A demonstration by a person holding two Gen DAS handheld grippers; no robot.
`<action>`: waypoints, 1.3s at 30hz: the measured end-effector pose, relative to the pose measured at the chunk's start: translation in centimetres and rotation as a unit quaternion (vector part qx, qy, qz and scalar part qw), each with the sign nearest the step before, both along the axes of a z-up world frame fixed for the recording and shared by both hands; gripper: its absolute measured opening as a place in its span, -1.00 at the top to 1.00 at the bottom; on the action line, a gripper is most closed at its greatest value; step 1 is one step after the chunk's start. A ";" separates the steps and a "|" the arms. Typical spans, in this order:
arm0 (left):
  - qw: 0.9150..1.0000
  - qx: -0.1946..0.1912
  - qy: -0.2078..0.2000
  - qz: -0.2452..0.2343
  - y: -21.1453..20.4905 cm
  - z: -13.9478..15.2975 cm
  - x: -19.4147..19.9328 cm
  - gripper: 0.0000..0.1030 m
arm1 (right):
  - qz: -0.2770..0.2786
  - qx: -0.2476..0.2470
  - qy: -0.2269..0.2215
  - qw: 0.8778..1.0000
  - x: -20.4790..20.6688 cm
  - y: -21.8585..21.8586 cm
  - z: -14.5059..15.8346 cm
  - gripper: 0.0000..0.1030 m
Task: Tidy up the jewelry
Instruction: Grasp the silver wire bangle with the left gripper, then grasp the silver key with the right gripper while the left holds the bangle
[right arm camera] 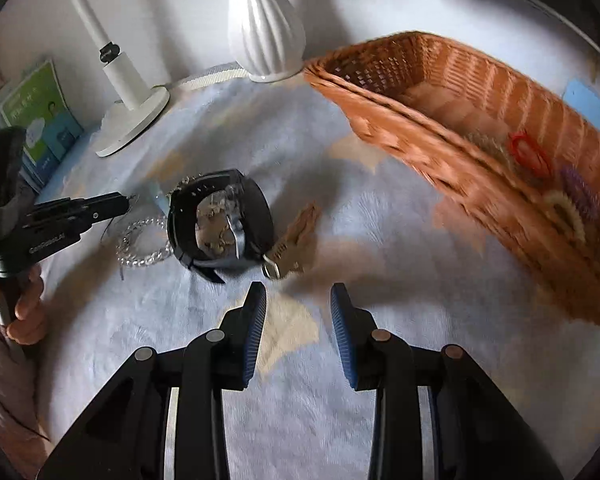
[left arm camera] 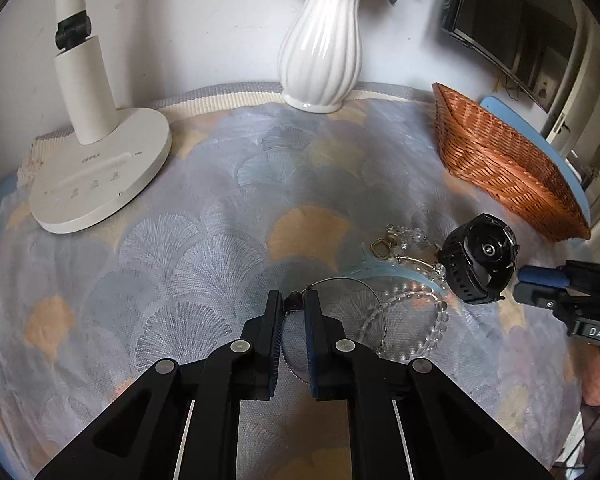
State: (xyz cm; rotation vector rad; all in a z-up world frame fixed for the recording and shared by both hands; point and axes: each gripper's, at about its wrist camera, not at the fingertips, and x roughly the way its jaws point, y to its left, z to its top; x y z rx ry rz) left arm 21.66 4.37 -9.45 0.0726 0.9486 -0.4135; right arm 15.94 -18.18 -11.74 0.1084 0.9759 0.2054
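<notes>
The jewelry lies in a loose cluster on the patterned tablecloth (left arm camera: pixel 204 208), near the wicker basket (left arm camera: pixel 512 176) that seems meant to receive it. The cluster holds a black watch (left arm camera: pixel 478 258), a clear bead bracelet (left arm camera: pixel 416 312), a gold-and-crystal chain (left arm camera: pixel 404 246) and a thin wire necklace (left arm camera: pixel 352 282) whose dark pendant (left arm camera: pixel 294 301) sits at its near end.

The left gripper (left arm camera: pixel 293 312) has its two fingers drawn close around that pendant, apparently pinching it; whether the pads truly press on it is hard to tell, since the pendant is small and partly hidden. Taking the pendant makes sense, as the wire itself is too fine to grasp.

The right gripper (right arm camera: pixel 298 304) hangs above the cloth with its fingers spread and nothing between them, just short of the watch (right arm camera: pixel 220 224) and a small brown clasp-like piece (right arm camera: pixel 296 240) beside it. It looks ready for its own pick.

In the right wrist view the basket (right arm camera: pixel 400 120) already holds a red ring-shaped item (right arm camera: pixel 528 156) and some blurred pieces, so the sorting appears partly done. The white lamp (left arm camera: pixel 96 176) and vase (left arm camera: pixel 320 52) stand at the back, out of the way.
</notes>
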 end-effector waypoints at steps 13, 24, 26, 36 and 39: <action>1.000 -0.003 0.001 0.002 0.2 0.0 -0.1 0.80 | -0.028 -0.056 -0.023 0.998 0.9 0.0 -0.3 0.53; 1.000 0.002 -0.001 0.000 0.1 -0.1 -0.1 0.80 | -0.022 -0.047 -0.016 0.999 1.6 -0.6 -0.1 0.30; 1.000 0.002 -0.001 0.000 0.1 -0.1 -0.1 0.79 | -0.027 -0.057 -0.022 0.998 1.9 -0.3 -0.3 0.30; 1.000 0.002 -0.008 -0.002 -0.1 0.2 -0.5 0.79 | -0.018 -0.069 -0.031 0.997 0.2 0.1 -0.2 0.50; 1.000 -0.013 -0.012 -0.002 0.1 0.9 -0.9 0.80 | -0.012 -0.066 -0.032 0.997 -1.4 -0.1 0.2 0.50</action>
